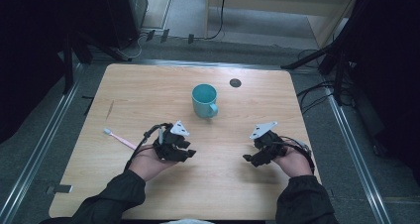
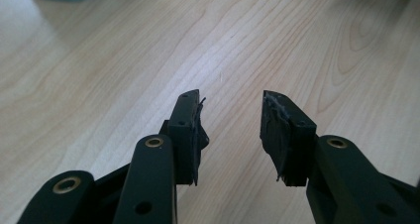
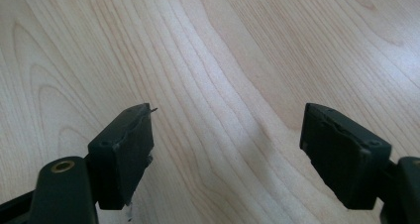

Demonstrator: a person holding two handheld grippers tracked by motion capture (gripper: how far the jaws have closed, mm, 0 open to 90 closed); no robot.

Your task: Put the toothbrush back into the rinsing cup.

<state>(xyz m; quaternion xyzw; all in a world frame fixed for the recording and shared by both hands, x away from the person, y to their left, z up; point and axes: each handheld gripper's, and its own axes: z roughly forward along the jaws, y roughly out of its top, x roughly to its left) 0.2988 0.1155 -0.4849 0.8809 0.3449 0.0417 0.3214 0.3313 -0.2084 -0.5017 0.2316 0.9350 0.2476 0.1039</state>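
Right now I have both tools low over the table (image 1: 148, 85), nothing held in either. My left gripper (image 1: 185, 152) has its jaws spread with bare wood grain between them in the left gripper view, and my right gripper (image 1: 250, 159) stands wider apart, again over plain wood. The pink toothbrush (image 1: 119, 138) lies flat just to the left of my left hand (image 1: 148, 162), its bristled head pointing away toward the table's left side. The teal mug (image 1: 204, 100) stands upright farther from me, between the two tools, handle turned toward the near right.

My worry is the toothbrush: I judge it thin and flat enough to skid or roll if my jaws come down off-centre, and it sits outside the left gripper view, so I would be turning toward it blind. Swinging the left tool too fast could knock the brush toward the table edge. Reaching forward carelessly with either tool could clip the mug's rim or handle and tip it
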